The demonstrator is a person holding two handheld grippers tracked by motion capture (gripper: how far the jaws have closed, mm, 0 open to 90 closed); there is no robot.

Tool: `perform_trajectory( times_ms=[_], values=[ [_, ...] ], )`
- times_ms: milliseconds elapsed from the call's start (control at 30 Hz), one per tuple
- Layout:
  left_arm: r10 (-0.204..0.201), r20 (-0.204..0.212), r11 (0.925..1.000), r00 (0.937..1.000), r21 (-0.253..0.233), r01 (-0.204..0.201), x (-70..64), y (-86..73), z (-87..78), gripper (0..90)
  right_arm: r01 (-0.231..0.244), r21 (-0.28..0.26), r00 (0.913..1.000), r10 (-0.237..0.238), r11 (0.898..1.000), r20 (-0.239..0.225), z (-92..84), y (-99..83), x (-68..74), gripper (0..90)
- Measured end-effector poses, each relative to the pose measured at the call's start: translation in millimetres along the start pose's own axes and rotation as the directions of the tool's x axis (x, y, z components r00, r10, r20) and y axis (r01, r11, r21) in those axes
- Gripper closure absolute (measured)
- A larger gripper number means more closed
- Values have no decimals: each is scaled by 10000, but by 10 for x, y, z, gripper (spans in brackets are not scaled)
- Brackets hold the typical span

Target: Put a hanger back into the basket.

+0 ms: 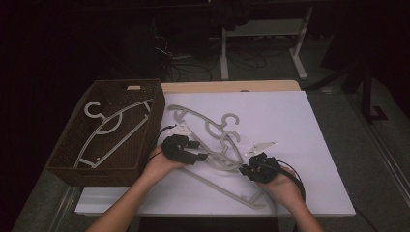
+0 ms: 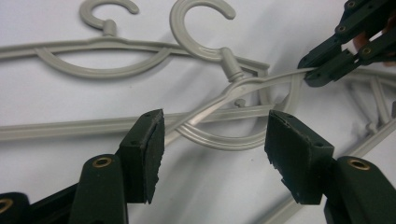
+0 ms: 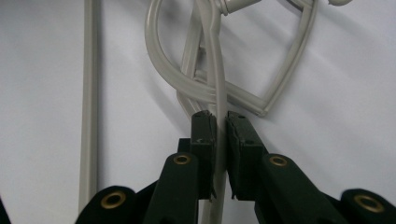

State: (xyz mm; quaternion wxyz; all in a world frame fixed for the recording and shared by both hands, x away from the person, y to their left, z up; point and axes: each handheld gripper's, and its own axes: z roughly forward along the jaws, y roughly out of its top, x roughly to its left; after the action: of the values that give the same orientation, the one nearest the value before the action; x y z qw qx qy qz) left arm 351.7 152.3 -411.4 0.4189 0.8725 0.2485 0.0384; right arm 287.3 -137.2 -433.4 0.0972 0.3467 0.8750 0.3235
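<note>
Several grey plastic hangers (image 1: 220,130) lie tangled on the white table top (image 1: 290,125). My right gripper (image 1: 243,169) is shut on the thin shoulder bar of one hanger (image 3: 215,70), and the bar runs straight between its pads (image 3: 205,128). In the left gripper view the same bar (image 2: 275,77) leads from the hanger's neck to the right gripper (image 2: 322,74). My left gripper (image 2: 215,135) is open, its jaws wide apart just in front of that hanger's curved middle (image 2: 224,142), touching nothing. It sits left of the right gripper (image 1: 205,156).
A dark woven basket (image 1: 77,169) stands at the table's left edge with one grey hanger (image 1: 113,128) lying in it. A second hanger with its hook (image 2: 102,65) lies farther off. Desk legs and cables are on the floor behind the table.
</note>
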Motion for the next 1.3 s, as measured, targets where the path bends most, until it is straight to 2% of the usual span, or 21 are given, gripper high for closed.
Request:
perform_trajectory(
  times_ms=[233,367,500,600,700,767,800,867,933,1033,1100,1167,1300],
  values=[
    [593,-202,9975,9980,403,-584,-1,18,-4,369,117,-313,9993,-127,9994,-341,-126,-18,-106,811],
    [1194,-386,9876,9921,1071,-1146,-33,16,98,372,205,-386,9987,-222,9990,-450,-160,-40,-137,812],
    [1418,-364,9842,9892,1126,-1369,-39,31,122,408,253,-312,9985,-268,9992,-474,-179,-55,-167,812],
    [1563,-543,9821,9862,1148,-1494,-34,30,108,408,252,-323,9984,-267,9992,-495,-204,-75,-199,811],
    [1667,-516,9801,9847,1177,-1598,-41,37,113,409,272,-322,9981,-289,9991,-545,-217,-86,-211,811],
    [1793,-544,9781,9823,1172,-1720,-52,46,116,408,320,-327,9980,-337,9990,-539,-225,-90,-223,811],
    [1886,-687,9773,9797,1115,-1803,-61,49,114,404,328,-333,9979,-346,9989,-553,-229,-93,-230,811],
    [2047,-796,9737,9756,1189,-1946,-61,54,114,400,386,-351,9969,-409,9986,-679,-236,-98,-232,812],
    [2091,-678,9707,9756,1356,-1986,-61,49,140,400,452,-403,9962,-480,9982,-726,-241,-95,-215,812],
    [2295,-560,9612,9717,1701,-2172,-71,36,197,411,570,-542,9937,-619,9969,-939,-245,-80,-199,813],
    [2401,-549,9563,9692,1848,-2265,-82,29,221,458,604,-577,9928,-659,9965,-999,-249,-72,-190,812],
    [2582,-617,9504,9641,1951,-2421,-83,25,227,504,628,-618,9921,-691,9961,-1047,-253,-72,-190,812],
    [2729,-663,9449,9598,2059,-2544,-71,19,246,581,702,-710,9900,-783,9950,-1171,-255,-70,-189,812]
  ],
)
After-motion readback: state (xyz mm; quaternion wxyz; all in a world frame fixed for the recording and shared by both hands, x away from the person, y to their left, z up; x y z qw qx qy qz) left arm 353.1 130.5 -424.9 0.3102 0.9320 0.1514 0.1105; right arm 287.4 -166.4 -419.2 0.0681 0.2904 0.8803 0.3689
